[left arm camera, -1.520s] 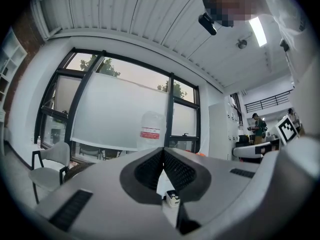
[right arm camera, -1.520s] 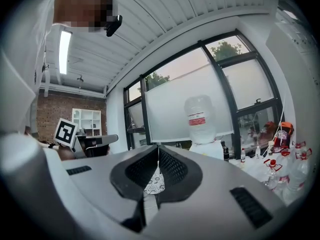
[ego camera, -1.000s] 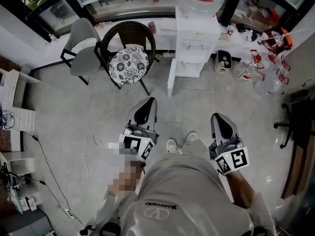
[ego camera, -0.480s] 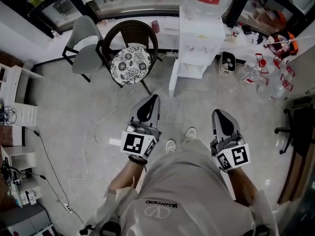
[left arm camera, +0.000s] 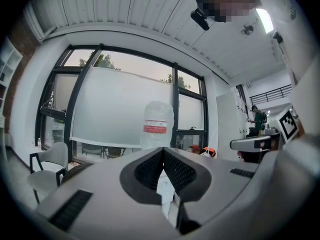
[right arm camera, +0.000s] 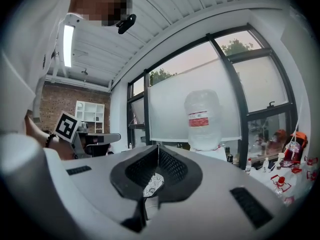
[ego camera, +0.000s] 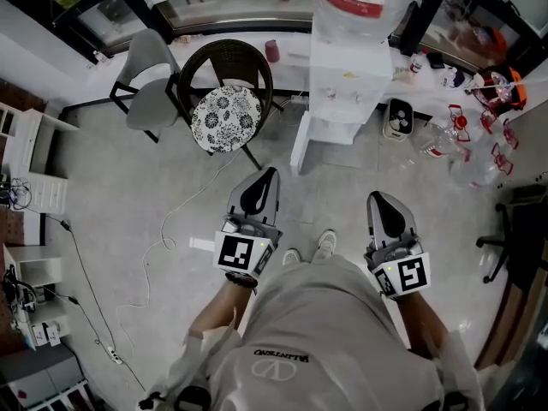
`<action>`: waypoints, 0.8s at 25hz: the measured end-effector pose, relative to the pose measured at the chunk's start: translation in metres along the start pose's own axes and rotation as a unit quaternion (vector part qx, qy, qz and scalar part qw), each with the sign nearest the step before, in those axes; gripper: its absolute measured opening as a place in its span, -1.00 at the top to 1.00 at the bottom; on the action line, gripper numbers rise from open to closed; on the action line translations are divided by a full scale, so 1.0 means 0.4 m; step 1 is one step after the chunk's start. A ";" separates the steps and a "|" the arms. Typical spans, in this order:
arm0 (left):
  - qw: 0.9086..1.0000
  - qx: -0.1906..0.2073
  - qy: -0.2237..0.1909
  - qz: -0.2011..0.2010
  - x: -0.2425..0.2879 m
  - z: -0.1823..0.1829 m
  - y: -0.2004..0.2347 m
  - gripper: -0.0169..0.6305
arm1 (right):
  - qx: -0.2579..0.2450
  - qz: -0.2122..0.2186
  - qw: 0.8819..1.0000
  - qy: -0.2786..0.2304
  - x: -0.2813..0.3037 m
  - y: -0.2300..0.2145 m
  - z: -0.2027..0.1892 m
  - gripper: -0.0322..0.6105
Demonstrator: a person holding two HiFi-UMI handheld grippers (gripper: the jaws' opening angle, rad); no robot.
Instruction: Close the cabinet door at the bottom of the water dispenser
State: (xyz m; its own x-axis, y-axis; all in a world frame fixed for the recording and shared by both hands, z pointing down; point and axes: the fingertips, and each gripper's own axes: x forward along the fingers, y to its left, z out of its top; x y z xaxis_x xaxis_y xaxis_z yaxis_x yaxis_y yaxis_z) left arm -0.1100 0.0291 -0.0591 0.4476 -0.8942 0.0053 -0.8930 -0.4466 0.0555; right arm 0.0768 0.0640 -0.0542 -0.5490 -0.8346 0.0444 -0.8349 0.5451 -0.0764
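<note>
Both grippers are clenched on nothing: the left gripper [ego camera: 264, 182] and the right gripper [ego camera: 383, 205] are held out level ahead of the person, each pair of jaws pressed together with no object between the pads. Over the last second the jaws have stayed that way, but the water dispenser [ego camera: 347, 75] has come nearer in the head view. It now sits larger and lower in the frame, and the floor between the grippers and its base has narrowed. I read this as the walk-up only: the cabinet door [ego camera: 300, 144] has not been touched, still lies apart from both grippers, and still hangs open. It is at the foot of the dispenser, on the picture-left side of the base, just right of the wicker chair [ego camera: 225, 101]. From above it shows as a narrow white strip, so the panel stands upright and its long axis is most likely vertical. Its top edge runs from the corner of the base, where the hinge seems to be, out toward the person, with the free edge pointing at the left gripper. Closing it would probably mean pushing that free edge toward picture-right and back against the cabinet, and the left gripper looks the closer of the two.
</note>
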 end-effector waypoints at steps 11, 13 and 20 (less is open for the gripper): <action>0.999 0.002 0.019 0.035 0.069 -0.051 -0.050 0.94 | 0.009 0.039 0.999 0.013 0.019 -0.108 -0.040 0.85; 0.999 0.002 0.028 0.033 0.078 -0.067 -0.067 0.94 | 0.008 0.040 0.999 0.017 0.014 -0.122 -0.048 0.85; 0.999 0.002 0.033 0.031 0.100 -0.111 -0.059 0.94 | 0.003 0.027 0.999 0.039 0.051 -0.154 -0.118 0.85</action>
State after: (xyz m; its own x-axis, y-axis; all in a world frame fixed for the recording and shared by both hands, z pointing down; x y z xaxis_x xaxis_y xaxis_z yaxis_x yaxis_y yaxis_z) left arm -0.0688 0.0052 -0.0156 0.3938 -0.9161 0.0747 -0.9190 -0.3910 0.0499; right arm 0.1150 0.0172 -0.0016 -0.5950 -0.7950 0.1177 -0.8037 0.5886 -0.0875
